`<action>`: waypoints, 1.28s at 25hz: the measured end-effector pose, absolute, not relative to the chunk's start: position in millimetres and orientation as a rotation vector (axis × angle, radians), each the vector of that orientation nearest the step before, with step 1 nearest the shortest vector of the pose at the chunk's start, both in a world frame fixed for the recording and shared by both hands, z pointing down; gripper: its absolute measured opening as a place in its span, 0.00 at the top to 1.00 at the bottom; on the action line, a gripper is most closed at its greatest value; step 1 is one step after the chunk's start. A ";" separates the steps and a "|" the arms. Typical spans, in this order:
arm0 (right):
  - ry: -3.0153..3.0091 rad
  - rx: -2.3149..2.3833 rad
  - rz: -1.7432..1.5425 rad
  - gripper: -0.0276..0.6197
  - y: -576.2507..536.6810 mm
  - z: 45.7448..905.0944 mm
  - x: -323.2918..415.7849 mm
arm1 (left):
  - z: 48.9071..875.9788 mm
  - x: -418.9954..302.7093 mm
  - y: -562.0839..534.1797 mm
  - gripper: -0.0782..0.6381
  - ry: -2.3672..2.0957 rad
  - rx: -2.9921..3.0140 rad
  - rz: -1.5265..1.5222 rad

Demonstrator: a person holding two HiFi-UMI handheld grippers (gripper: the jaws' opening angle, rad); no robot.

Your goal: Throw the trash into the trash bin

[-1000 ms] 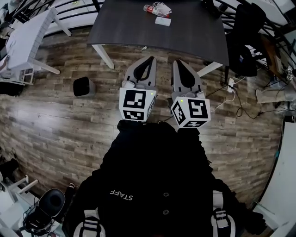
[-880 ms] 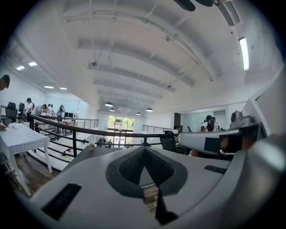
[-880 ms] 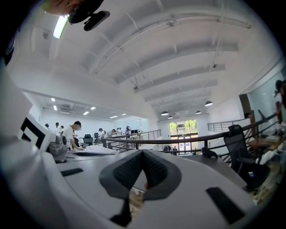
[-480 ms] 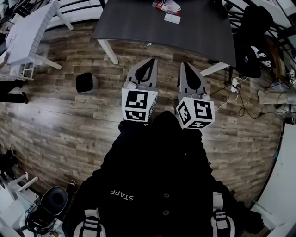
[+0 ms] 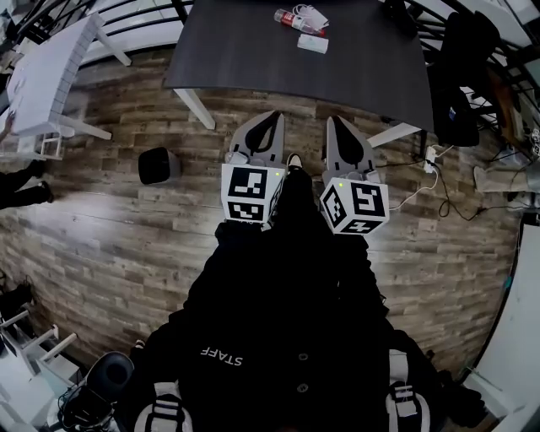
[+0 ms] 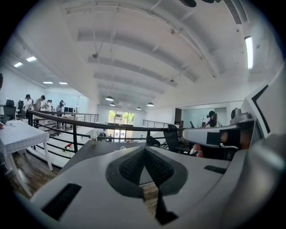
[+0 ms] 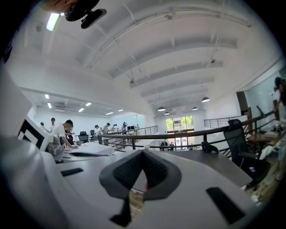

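Wood-plank floor (image 5: 101,228) runs under me up to a dark grey table (image 5: 253,59), and that table is my marker for everything else. The trash lies on the table's far side: a crushed bottle with a red label (image 5: 288,15), a crumpled white wrapper (image 5: 309,17) against it, and a small white box (image 5: 312,44) just nearer me. The black trash bin (image 5: 159,165) stands on the floor left of the table's near-left leg (image 5: 196,108), apart from it.

My left gripper (image 5: 275,116) and right gripper (image 5: 334,120) point at the table's near edge, side by side, each with its jaws pressed together and nothing between them. So I judge the task barely begun: nothing picked up, nothing in the bin, all pieces left to fetch.

Room for moving: open floor lies before the table and around the bin. Right of the table a black chair (image 5: 460,84) and cables (image 5: 426,169) crowd the floor; left of it stands a white table (image 5: 46,67)
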State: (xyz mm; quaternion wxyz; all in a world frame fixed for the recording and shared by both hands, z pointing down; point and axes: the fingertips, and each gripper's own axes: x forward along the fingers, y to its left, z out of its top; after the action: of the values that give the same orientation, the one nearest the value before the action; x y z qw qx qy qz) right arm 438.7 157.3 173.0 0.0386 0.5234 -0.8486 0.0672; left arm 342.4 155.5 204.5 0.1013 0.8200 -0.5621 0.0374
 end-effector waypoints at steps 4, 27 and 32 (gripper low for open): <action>-2.611 1.593 0.212 0.94 101.0 181.3 445.4 | 213.0 345.8 101.3 0.89 -1.679 2.410 0.121; -2.495 1.470 0.454 0.94 -247.8 265.6 515.4 | 313.4 399.7 -248.3 0.89 -1.647 2.241 0.362; -2.443 1.428 0.507 0.94 -266.3 298.0 510.0 | 346.7 399.7 -268.1 0.89 -1.600 2.235 0.454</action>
State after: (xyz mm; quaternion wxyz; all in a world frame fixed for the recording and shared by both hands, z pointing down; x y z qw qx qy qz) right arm 510.0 -266.3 298.0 0.1329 0.4922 -0.8423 0.1749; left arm 399.7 -268.1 346.7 0.1770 0.7896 -0.5652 0.1603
